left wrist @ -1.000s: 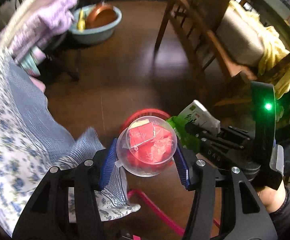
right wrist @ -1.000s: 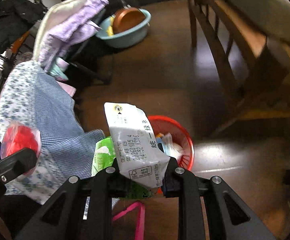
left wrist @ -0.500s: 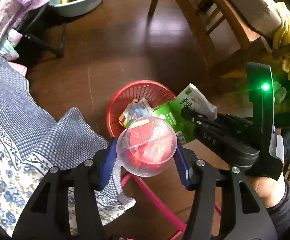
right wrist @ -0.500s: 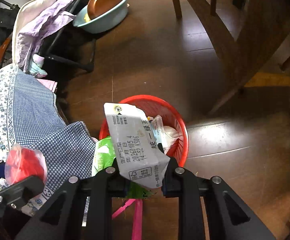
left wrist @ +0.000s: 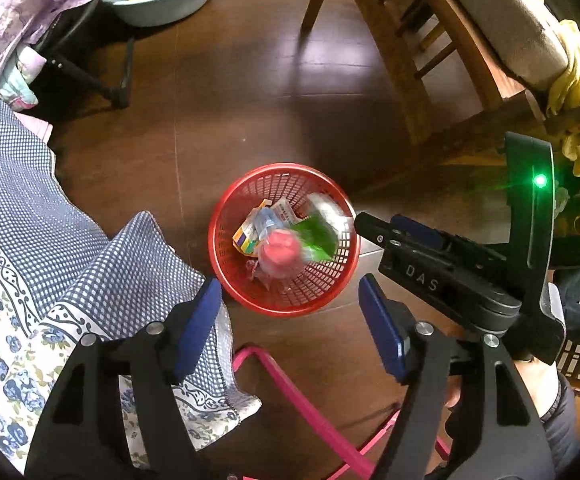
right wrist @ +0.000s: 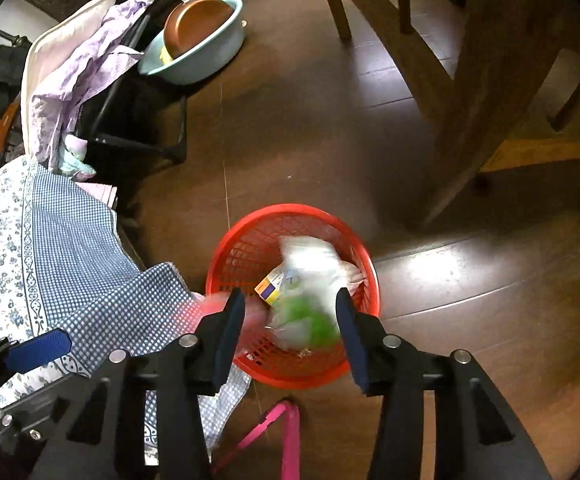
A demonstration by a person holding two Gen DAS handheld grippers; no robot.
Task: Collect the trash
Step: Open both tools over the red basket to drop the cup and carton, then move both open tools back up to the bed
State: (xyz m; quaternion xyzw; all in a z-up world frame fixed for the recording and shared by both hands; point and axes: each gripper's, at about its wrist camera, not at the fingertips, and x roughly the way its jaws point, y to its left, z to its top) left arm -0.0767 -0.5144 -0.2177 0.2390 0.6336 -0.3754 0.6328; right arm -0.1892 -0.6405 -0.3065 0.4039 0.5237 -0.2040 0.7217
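Basket [left wrist: 226, 272] on the floor [left wrist: 250, 92] at centre, wrappers and cup [left wrist: 280, 254] inside it, draped cloth [left wrist: 30, 248] to its left, basin [left wrist: 170, 4] with pan [right wrist: 196, 24] far left, chair legs [left wrist: 389, 44] far right

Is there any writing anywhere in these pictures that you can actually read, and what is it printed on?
"DAS": pale letters on the black body of the right gripper, seen in the left wrist view.
Yellow and purple packet in the red basket: print too small to read.
White and green carton, falling into the basket: blurred by motion, unreadable.
Nothing else carries legible text.
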